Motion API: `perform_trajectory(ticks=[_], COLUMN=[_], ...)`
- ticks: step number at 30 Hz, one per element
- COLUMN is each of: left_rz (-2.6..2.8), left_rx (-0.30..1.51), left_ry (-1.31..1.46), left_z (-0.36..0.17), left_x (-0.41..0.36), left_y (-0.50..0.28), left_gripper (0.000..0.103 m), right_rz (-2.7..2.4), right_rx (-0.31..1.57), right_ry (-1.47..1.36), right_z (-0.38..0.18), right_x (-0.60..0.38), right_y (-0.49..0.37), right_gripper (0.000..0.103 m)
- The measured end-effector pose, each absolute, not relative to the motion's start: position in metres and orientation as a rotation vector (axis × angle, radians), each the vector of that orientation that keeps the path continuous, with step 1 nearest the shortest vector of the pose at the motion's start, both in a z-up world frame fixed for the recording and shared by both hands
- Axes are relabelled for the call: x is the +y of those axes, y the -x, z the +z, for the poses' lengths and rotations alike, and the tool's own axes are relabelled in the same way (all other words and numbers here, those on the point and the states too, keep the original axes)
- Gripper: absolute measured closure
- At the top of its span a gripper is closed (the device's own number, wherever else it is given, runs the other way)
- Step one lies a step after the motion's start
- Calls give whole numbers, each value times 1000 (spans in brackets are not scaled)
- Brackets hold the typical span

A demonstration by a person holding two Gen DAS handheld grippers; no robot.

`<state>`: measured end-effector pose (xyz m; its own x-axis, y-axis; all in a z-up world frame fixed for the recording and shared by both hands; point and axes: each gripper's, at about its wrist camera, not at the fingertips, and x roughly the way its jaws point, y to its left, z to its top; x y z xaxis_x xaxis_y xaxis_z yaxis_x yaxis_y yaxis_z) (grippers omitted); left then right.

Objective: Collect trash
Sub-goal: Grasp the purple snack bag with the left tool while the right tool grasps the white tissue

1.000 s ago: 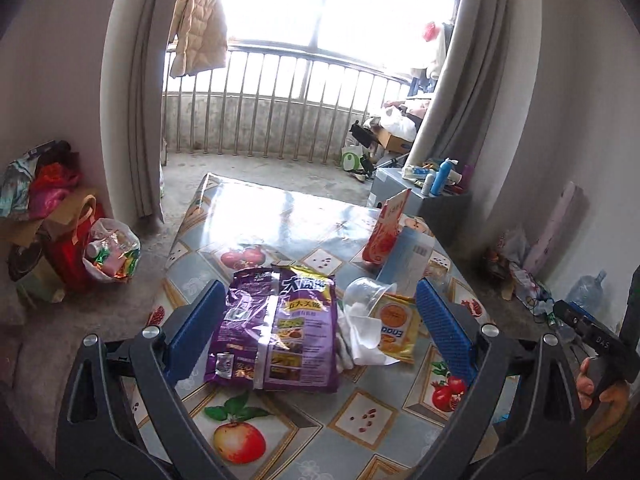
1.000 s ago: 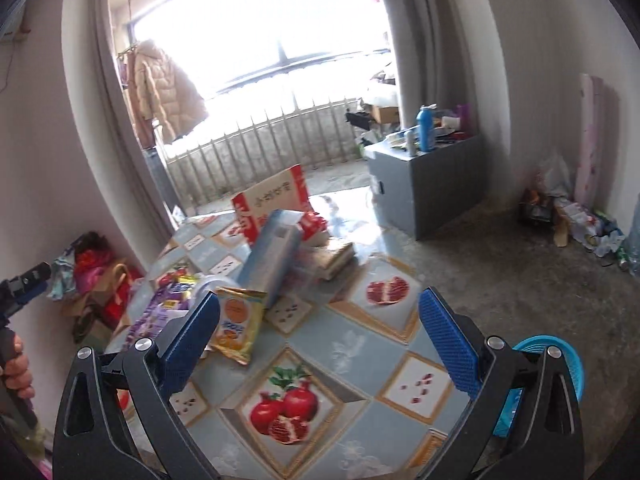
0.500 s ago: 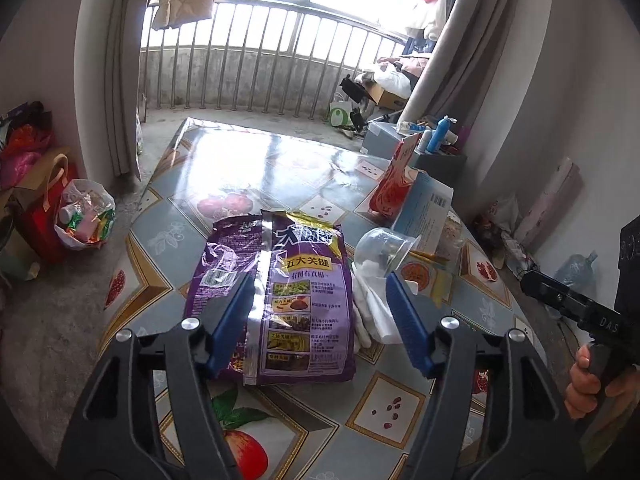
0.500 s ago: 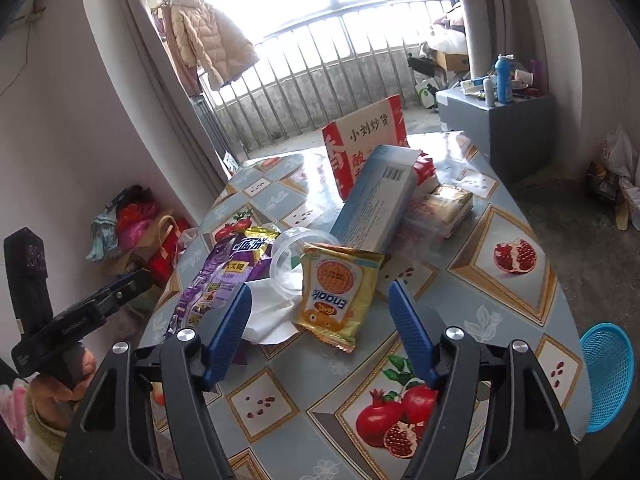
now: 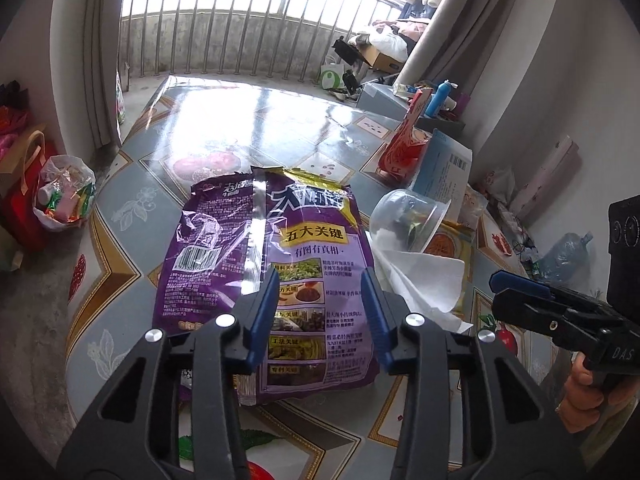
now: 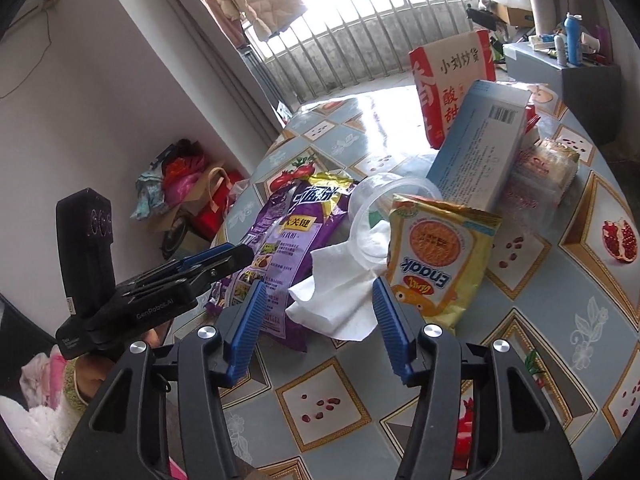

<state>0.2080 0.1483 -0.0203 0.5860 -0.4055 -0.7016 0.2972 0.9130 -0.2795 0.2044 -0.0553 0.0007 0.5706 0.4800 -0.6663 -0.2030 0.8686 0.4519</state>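
The left gripper [image 5: 320, 292] is hovering over the near half of the purple snack bag [image 5: 280, 264], its blue pads partly spread with a gap between them; its jaws have just been closing, and the bag is lying beneath them rather than pinched. The right gripper [image 6: 316, 308] is likewise partly spread, its jaws having just been closing too, and it is framing the white paper napkin [image 6: 336, 300] without pressing on it; whether the pads are touching the napkin I cannot tell.

Taking the purple snack bag as the landmark: it is lying flat and crumpled on the fruit-patterned table [image 5: 132, 208]. Touching its right edge, the white paper napkin is spilling out from a clear plastic cup [image 5: 408, 216] lying on its side. Just beyond the cup, the yellow biscuit packet [image 6: 436, 256] is resting flat, partly under the napkin. Farther to the right of the bag, a light blue carton [image 6: 480, 148] is leaning tilted, with a red and white paper bag [image 6: 448, 80] standing behind it. Well off to the left of the bag, down on the floor, a plastic bag of rubbish [image 5: 64, 196] is sitting beside the curtain.
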Motion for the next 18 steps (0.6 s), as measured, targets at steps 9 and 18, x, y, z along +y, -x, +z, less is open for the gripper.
perform_trajectory(ticks=[9, 18], left_rz=[-413, -468], left_rx=[958, 1052], left_ry=[166, 196], left_z=[-56, -83], left_x=[158, 150], left_y=[-222, -191], left_gripper=[97, 103], right_rz=[414, 443], right_rx=[1003, 1062], right_ry=[-368, -405], right_z=[-42, -55], right_x=[-40, -54], right_y=[-231, -212], right_gripper=[88, 99])
